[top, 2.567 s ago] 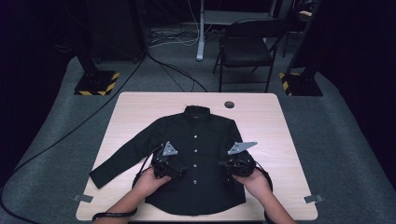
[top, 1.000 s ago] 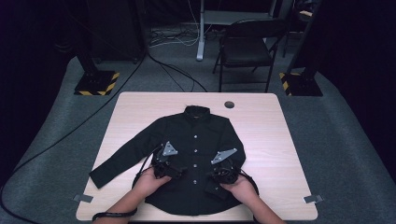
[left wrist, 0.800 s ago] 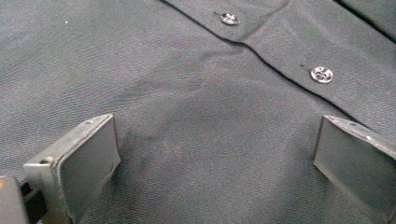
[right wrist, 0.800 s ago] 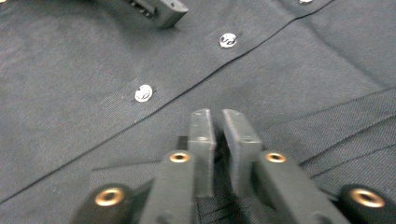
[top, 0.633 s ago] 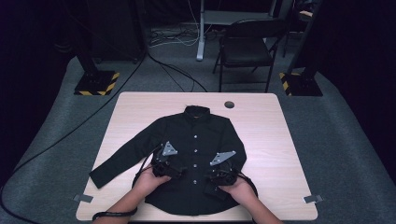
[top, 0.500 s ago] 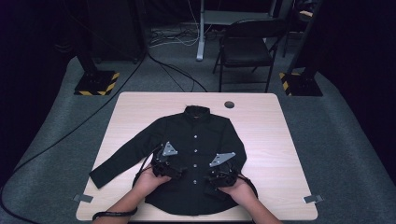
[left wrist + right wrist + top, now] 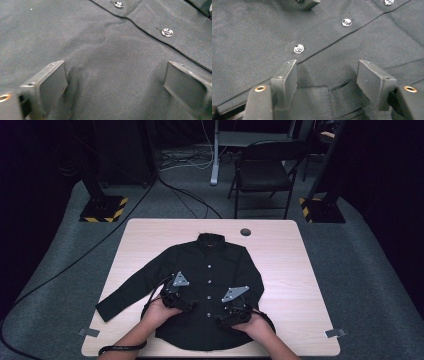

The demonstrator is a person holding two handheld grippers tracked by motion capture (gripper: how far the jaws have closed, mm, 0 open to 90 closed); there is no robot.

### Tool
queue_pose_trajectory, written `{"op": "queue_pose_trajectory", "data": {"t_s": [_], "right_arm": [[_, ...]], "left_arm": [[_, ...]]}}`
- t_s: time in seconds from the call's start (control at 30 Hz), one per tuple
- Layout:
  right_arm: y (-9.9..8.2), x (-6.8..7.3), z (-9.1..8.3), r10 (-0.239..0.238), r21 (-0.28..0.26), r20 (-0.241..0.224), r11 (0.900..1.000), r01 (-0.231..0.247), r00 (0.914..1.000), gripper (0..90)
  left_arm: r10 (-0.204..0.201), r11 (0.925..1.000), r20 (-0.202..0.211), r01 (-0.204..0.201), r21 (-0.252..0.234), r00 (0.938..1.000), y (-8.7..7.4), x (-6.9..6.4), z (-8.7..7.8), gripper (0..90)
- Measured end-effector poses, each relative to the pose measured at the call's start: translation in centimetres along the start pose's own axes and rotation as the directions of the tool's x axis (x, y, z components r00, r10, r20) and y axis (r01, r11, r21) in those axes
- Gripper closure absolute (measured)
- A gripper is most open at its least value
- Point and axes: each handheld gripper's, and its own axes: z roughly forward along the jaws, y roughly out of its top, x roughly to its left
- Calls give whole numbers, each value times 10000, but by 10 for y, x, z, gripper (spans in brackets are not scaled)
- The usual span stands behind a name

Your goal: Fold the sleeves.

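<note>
**Both tools low on the black shirt, jaws apart**

From the high view: the black shirt [image 7: 207, 285] lies flat and face up in the middle of the bench [image 7: 290, 250], collar towards the far edge, buttoned down the front; its one long sleeve [image 7: 127, 287] runs out towards the bench's near left corner; the left tool [image 7: 176, 295] sits on the shirt's lower front to the left of the button line, the right tool [image 7: 234, 306] on the lower front to the right of it, the two close together with the buttons between them; a hand grips each from the near edge; a small round hole [image 7: 245, 232] marks the bench top beyond the collar; a folding chair [image 7: 262, 172] stands on the floor behind.

Over to the left gripper view: the left tool [image 7: 115, 82] has its jaws spread wide, both tips down on plain dark cloth; fabric lies between them but nothing is pinched; a button [image 7: 167, 32] and the placket seam run across above.

Now the right gripper view: the right tool [image 7: 327, 80] has just been opening, jaws now well apart; between them lies a folded ridge of cloth, loose, the pads not pressing it; a button [image 7: 298, 48] sits just above the left-hand jaw; part of the other tool peeks in at the top edge.
</note>
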Motion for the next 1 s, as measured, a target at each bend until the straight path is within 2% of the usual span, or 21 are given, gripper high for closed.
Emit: {"op": "queue_pose_trajectory", "data": {"t_s": [0.1,0.3,0.57,0.73,0.83,1.0], "right_arm": [[0,1,0,-64,45,0,10000,64,10000,301],[1,4,2,-242,127,-18,9996,242,9997,255],[1,5,2,-286,152,-56,9995,287,9996,222],[0,4,2,-236,145,-109,9996,237,9997,220],[0,4,2,-190,122,-129,9997,192,9997,214],[0,2,2,-56,96,-154,9999,58,9999,196]], "left_arm": [[-137,9999,70,136,81,9999,0,3,-3,92],[-161,9996,278,155,223,9995,2,4,-7,138],[-388,9992,682,387,31,9969,10,9,-19,154],[-463,9988,634,470,-101,9969,16,14,-31,153],[-564,9979,455,578,-293,9974,19,17,-38,139],[-674,9971,210,681,-340,9975,18,22,-43,138]]}}
